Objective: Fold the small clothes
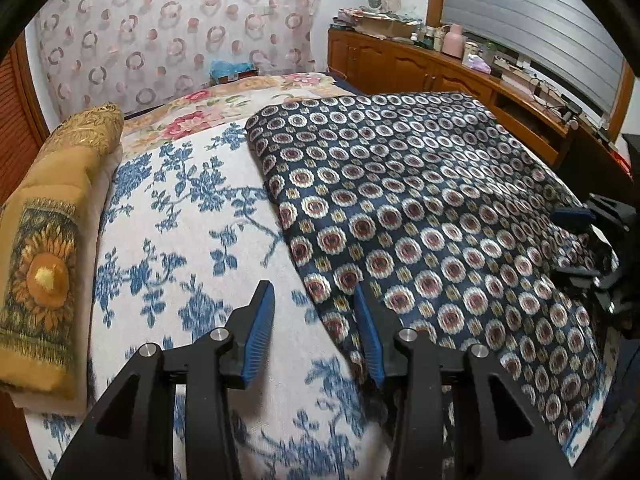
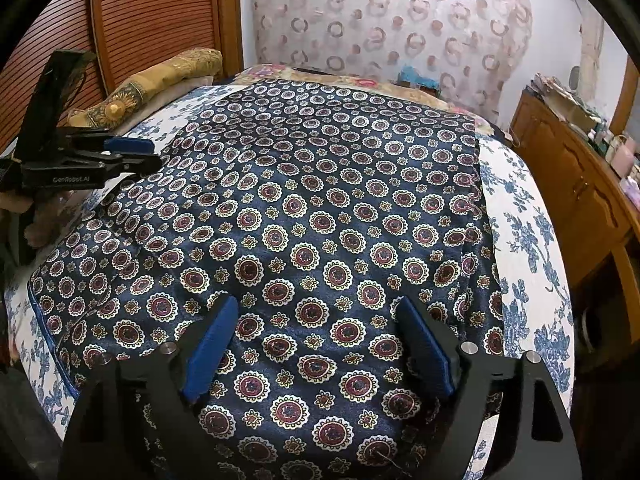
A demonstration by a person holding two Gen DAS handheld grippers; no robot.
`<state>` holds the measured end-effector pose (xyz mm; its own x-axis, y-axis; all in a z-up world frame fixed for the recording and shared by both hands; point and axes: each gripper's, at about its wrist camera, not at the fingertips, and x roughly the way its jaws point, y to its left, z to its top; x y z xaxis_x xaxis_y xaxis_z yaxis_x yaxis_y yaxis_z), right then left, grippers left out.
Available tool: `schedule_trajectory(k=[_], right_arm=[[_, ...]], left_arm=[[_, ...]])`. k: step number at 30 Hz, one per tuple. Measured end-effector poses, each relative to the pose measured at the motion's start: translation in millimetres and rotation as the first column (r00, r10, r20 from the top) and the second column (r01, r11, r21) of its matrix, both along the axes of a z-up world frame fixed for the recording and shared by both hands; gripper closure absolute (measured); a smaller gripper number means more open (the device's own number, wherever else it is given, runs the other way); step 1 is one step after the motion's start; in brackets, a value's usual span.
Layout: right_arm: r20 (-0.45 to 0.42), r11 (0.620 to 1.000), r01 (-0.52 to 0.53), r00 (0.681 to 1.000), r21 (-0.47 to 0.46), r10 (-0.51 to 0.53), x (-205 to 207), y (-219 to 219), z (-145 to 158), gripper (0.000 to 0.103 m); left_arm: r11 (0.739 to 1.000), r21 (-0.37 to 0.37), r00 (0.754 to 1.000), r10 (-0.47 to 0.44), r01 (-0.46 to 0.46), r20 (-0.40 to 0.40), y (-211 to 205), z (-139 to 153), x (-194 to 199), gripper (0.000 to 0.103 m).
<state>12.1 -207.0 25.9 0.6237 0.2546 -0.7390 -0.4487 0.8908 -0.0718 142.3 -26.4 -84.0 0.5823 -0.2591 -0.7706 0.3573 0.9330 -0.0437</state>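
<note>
A dark blue satin garment [image 1: 420,208] with red and white medallions lies spread flat on the bed; it fills the right wrist view [image 2: 320,220]. My left gripper [image 1: 314,300] is open, low over the garment's left edge, one finger over the cloth and one over the bedspread. It also shows in the right wrist view [image 2: 140,152] at the garment's far left edge. My right gripper [image 2: 318,308] is open and empty just above the garment's near part. It shows at the right edge of the left wrist view [image 1: 576,240].
The bed has a white bedspread with blue flowers [image 1: 180,220]. A golden sunflower pillow [image 1: 44,264] lies along its left side. A wooden cabinet [image 1: 440,68] with clutter runs along the right wall. A slatted wooden headboard [image 2: 140,12] stands at the far left.
</note>
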Motion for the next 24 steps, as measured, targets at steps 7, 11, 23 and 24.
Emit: schedule_trajectory(k=[7,11,23,24], right_arm=[[0.004,1.000,0.000,1.000,-0.003,0.000,0,0,0,0.019],[0.020,1.000,0.015,1.000,-0.015,-0.014,-3,-3,1,0.019],[0.072,1.000,0.012,0.997,0.026,-0.014,-39,-13,21,0.019],[0.076,1.000,0.010,0.997,0.030,-0.013,-42,-14,23,0.019]], left_arm=[[0.996,-0.080,0.999,-0.030,0.028,-0.030,17,3,-42,0.061],[0.993,-0.112,0.999,-0.031,0.026,-0.035,23,5,-68,0.061],[0.980,-0.195,0.995,-0.065,0.049,-0.077,14,3,-106,0.061],[0.977,-0.209,0.994,-0.069,0.051,-0.080,14,3,-107,0.061]])
